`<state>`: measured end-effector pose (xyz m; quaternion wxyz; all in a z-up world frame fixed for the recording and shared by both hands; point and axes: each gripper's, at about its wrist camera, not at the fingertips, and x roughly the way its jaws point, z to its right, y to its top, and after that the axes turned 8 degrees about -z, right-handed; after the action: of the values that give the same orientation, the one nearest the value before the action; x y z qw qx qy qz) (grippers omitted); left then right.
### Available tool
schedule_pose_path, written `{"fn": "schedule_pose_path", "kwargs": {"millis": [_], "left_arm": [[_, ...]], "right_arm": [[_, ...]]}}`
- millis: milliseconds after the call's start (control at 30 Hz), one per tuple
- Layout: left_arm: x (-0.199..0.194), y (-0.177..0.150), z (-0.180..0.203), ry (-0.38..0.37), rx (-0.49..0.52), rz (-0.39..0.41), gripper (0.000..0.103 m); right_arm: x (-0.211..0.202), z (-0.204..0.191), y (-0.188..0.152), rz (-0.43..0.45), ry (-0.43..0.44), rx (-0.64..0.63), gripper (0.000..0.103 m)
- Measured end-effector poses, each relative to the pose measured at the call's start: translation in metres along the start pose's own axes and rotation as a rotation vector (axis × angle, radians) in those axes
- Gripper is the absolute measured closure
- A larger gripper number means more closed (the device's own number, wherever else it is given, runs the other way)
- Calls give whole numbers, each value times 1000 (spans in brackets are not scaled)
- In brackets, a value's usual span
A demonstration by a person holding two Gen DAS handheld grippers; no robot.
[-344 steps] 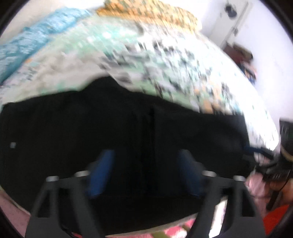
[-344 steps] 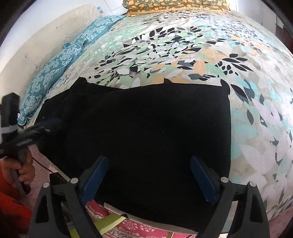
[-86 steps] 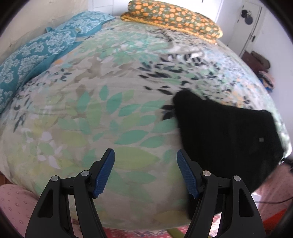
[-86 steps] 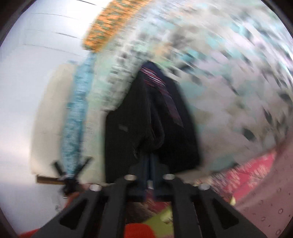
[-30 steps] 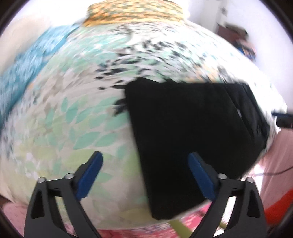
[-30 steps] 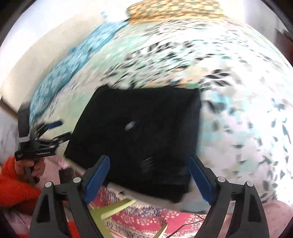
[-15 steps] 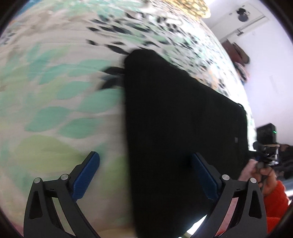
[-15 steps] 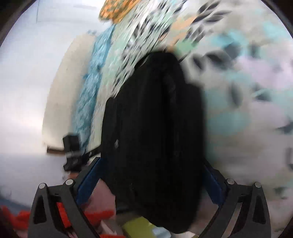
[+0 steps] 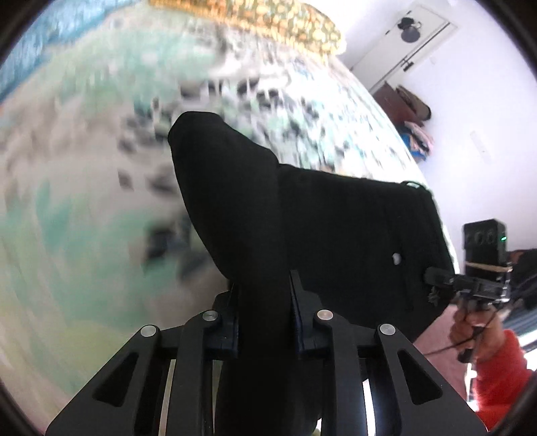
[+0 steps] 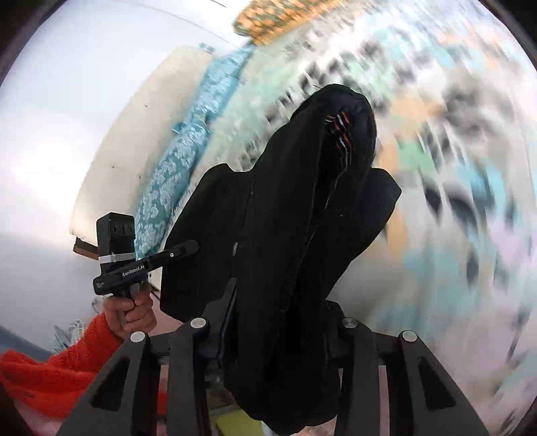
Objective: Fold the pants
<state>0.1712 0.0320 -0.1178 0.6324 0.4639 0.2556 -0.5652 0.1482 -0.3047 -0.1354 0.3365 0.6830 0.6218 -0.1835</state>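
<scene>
The black pants (image 9: 319, 228) are folded into a thick bundle over the leaf-print bedspread (image 9: 67, 208). My left gripper (image 9: 265, 302) is shut on the near left edge of the bundle, which bunches up between its fingers. My right gripper (image 10: 282, 322) is shut on the near right edge of the pants (image 10: 295, 218), with striped inner stitching showing at the far fold. Each view shows the other gripper at the bundle's opposite side: the right one (image 9: 446, 280) and the left one (image 10: 181, 250). Both views are motion-blurred.
An orange patterned pillow (image 9: 268, 16) lies at the far end of the bed and teal pillows (image 10: 174, 167) along the headboard side. A door (image 9: 412, 30) and a pile of clothes (image 9: 416, 134) stand by the far wall.
Both grippers were open over the folded pants half a second ago. Now both have shut on the bundle's near edges and raised the cloth.
</scene>
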Motion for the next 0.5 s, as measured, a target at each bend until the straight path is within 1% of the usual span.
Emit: {"fn": "schedule_pose_path", "kwargs": {"millis": [33,67,100,133,167,200,233,267,300,333,367,400,433,467,500], "left_arm": [[-2,18,0,27,-2,29,81],[-2,27,-1,42,-6,47,81],[1,42,-2,78,-10,73,78],[5,53,-3,132,-12,87,71],[8,57,-4,191,-17,93,66],[12,59,-5,264,-26,98,63],[12,56,-5,338,-31,110,61],[10,49,-6,372,-24,127,56],[6,35,-6,386,-7,149,38],[4,23,-6,406,7,171,26],[-1,6,-5,445,26,213,23],[-3,-7,-1,489,46,248,17],[-5,-27,4,542,73,275,8],[-4,-33,7,566,84,286,6],[-9,-45,8,584,97,300,5]], "right_arm": [[0,-2,18,16,-22,-12,64],[1,-1,32,29,-42,-12,64],[4,2,47,37,-65,-9,63],[8,5,58,39,-96,-5,59],[14,10,69,41,-155,16,54],[17,12,72,38,-214,35,52],[20,15,72,31,-304,53,50],[20,16,67,35,-361,61,50],[20,13,59,54,-392,68,50],[13,11,44,89,-388,77,44],[6,6,30,115,-400,84,29],[2,3,19,134,-428,86,20],[-3,-3,4,164,-466,85,5],[-7,-10,-10,191,-489,84,0],[-12,-14,-16,209,-499,86,0]]}}
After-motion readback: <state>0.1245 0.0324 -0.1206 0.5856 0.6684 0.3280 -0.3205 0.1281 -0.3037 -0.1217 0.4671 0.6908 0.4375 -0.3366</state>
